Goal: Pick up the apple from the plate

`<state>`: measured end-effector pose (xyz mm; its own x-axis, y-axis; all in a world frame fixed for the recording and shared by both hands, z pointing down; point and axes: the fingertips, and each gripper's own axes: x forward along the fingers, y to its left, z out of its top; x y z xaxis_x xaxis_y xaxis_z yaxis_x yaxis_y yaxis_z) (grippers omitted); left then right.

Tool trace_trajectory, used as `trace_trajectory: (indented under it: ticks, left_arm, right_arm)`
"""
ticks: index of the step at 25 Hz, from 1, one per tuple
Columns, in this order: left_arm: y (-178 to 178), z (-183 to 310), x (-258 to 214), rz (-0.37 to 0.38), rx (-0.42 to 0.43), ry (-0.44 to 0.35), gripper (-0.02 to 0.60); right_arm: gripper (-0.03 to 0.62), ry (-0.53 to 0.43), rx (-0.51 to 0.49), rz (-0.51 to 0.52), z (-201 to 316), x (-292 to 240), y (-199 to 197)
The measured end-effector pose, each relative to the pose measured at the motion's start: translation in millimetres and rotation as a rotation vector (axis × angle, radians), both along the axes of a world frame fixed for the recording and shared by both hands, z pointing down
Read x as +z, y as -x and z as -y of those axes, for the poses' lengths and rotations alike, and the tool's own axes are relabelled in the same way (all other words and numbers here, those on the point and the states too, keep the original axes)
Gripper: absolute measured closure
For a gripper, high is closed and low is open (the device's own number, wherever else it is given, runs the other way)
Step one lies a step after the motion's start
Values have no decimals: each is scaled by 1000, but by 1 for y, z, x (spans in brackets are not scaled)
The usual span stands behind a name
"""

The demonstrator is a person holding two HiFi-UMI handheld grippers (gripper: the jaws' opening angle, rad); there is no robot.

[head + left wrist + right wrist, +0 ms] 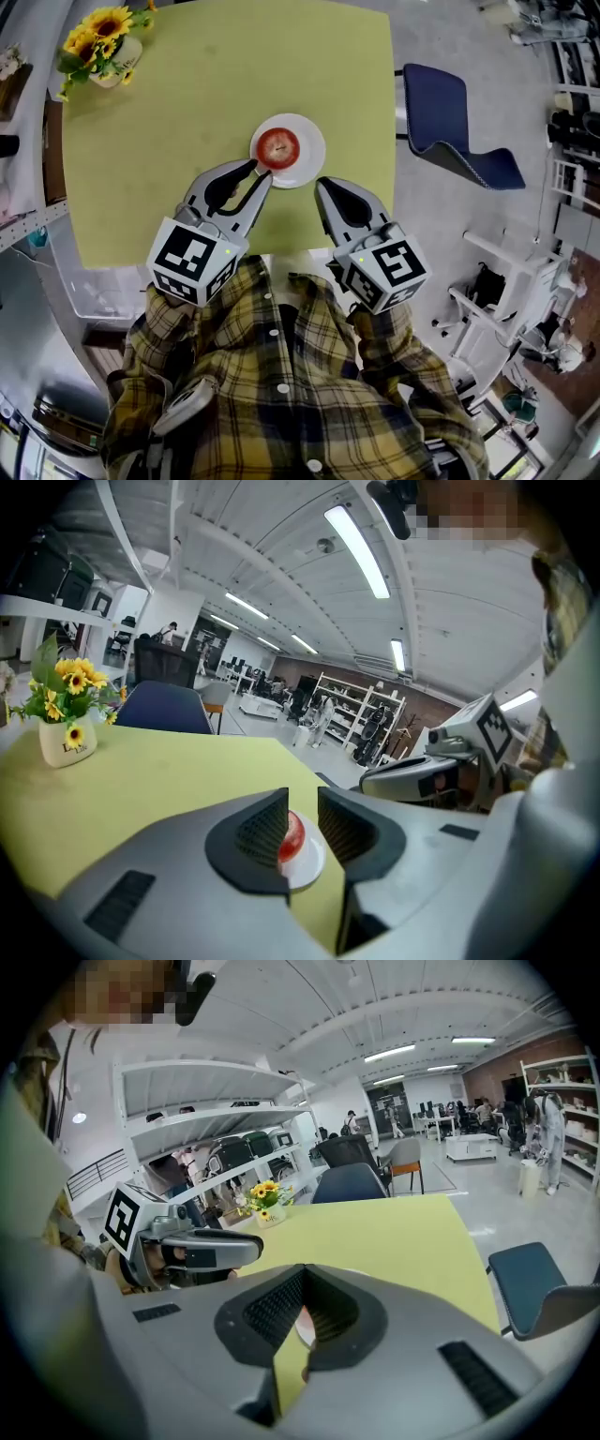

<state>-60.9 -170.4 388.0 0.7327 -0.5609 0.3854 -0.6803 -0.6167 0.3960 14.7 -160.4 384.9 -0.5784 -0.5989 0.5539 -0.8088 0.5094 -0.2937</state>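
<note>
— What's the surface like?
— A yellow-green table [187, 112], bare but for a pot of sunflowers [103, 42] at a far corner and a white plate [311, 157] near the person's edge. The apple [278, 146] sits on that plate, red and upright.
— And the grippers?
— The left gripper [264, 178] has its tips just beside the plate's rim, jaws a narrow slit apart and nothing between the pads (the apple shows through the gap, farther off). The right gripper [323, 187] hangs near the plate's other side, jaws closed tip to tip and empty.
— The room?
— Grey floor [487, 56], a blue chair [450, 122] right of the table, strip lights [356, 550] on a white ceiling, and shelves [206, 1110] along one wall.
</note>
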Motion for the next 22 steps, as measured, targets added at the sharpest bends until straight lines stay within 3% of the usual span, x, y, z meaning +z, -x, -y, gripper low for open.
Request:
trace_trajectory:
  ticks: [4, 8, 22]
  left_arm:
    - [1, 4, 11, 16, 0, -3, 459]
    - [-3, 8, 23, 35, 16, -5, 348]
    - [-26, 19, 70, 115, 100, 10, 180]
  right_arm:
    - [597, 15, 8, 8, 1, 10, 0]
    - [597, 25, 30, 19, 5, 19, -7]
    - [597, 63, 112, 31, 8, 41, -31]
